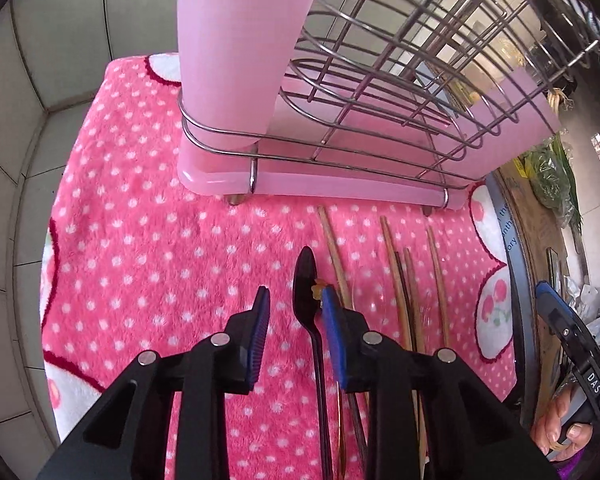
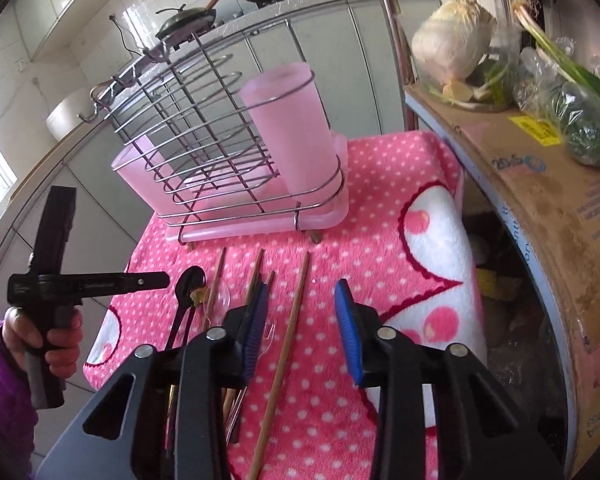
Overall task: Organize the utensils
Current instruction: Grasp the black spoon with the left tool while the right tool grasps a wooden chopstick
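The black spoon lay on the pink mat, bowl toward the rack, at the left end of a row of chopsticks with a clear spoon among them. In the left wrist view the spoon's handle ran down between the left tongs' blue pads; the tongs stood narrow, but neither pad pressed on the handle, so nothing was held. The spoon's bowl sat at about one o'clock from that gap, and the rack rose at twelve.

In the right wrist view the right tongs stood partly apart over the mat, holding nothing. One chopstick ran up between the pads, touching neither. The pink cup in the rack stood at twelve; the person's left hand held its handle at nine o'clock.

The step in hand looked like the first pick-up: no utensil was in the rack yet. The next move probably called for lowering the left tongs until the pads flanked the spoon's thin handle, then closing squarely, as a handle so slim on soft pile could slip or roll.
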